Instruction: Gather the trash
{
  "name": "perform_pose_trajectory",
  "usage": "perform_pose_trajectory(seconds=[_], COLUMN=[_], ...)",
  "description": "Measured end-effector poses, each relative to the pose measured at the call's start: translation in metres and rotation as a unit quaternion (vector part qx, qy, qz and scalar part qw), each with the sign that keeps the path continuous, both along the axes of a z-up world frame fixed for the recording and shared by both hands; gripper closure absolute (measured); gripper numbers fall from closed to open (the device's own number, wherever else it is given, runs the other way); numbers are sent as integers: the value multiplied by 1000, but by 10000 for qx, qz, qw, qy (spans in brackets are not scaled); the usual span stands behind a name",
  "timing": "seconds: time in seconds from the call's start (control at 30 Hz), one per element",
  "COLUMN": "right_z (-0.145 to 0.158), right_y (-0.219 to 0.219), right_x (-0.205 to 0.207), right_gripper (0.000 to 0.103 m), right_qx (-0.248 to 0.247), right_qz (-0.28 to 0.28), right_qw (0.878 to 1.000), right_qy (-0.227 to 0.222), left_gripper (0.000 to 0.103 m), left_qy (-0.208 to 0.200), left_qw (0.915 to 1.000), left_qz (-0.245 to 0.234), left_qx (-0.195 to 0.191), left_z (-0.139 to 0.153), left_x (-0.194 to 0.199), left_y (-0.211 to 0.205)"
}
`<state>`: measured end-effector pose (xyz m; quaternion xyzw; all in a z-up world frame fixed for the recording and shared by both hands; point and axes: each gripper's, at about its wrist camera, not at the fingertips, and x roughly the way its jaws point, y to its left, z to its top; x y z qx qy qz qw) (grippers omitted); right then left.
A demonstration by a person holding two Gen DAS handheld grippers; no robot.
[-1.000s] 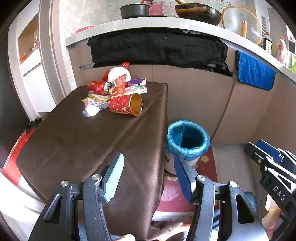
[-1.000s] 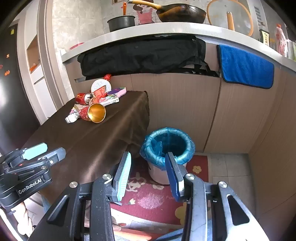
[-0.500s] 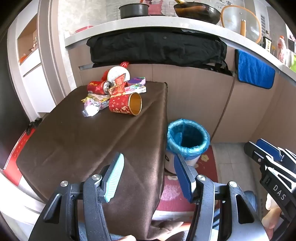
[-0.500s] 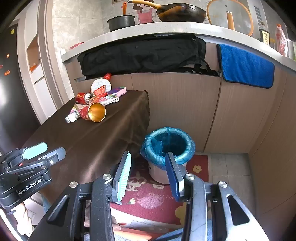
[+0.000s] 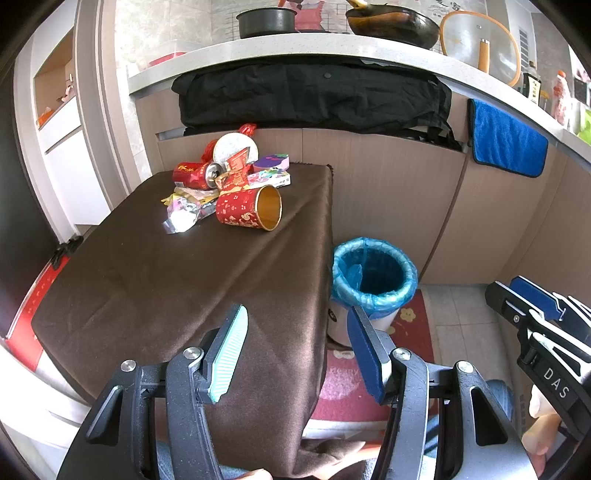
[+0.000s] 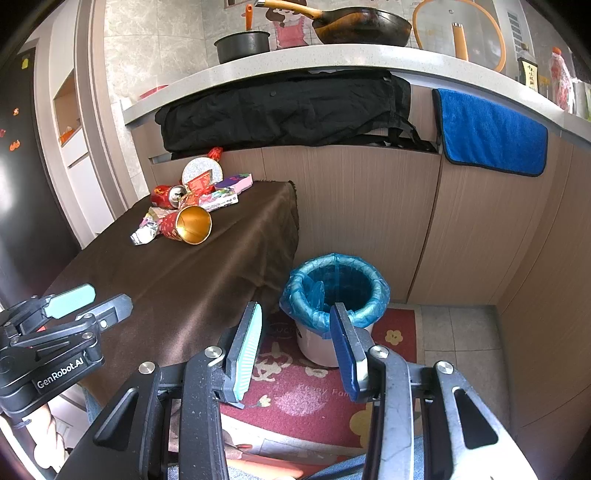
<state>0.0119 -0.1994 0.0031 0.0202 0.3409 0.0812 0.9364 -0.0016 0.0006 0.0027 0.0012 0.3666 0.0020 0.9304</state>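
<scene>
red paper cup point(image 5: 248, 211) on its side, gold inside, amid wrappers, left tongs point(image 5: 295, 354) and right tongs point(image 6: 295, 345) spread, empty

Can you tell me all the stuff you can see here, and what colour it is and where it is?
paper cup: 1, red with gold inside, on its side on the table
soda can: 1, red, lying behind the cup
foil wrapper: 1, silver, left of the cup
small box: 1, purple and pink, far table corner
tablecloth: 1, brown, over the table
trash bin: 1, blue bag liner, on the floor right of the table
towel: 1, blue, hanging on the cabinet
black cloth: 1, under the counter
wok: 1, dark, on the counter
left tongs: open, empty
right tongs: open, empty
</scene>
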Motion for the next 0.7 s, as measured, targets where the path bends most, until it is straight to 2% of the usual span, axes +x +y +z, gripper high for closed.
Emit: perform_pose_trajectory(seconds=[0.7], right_z=[2], right_y=[-1], right_x=[-2], right_gripper=[66], right_qx=[21], right_qz=[-68], right_qw=[10000], right_qy=[-34], left_gripper=[46], left_qy=[-25], left_qw=[10000], left_qz=[-30], left_qx=[-7], left_z=[0], left_x=[3], left_y=[-7])
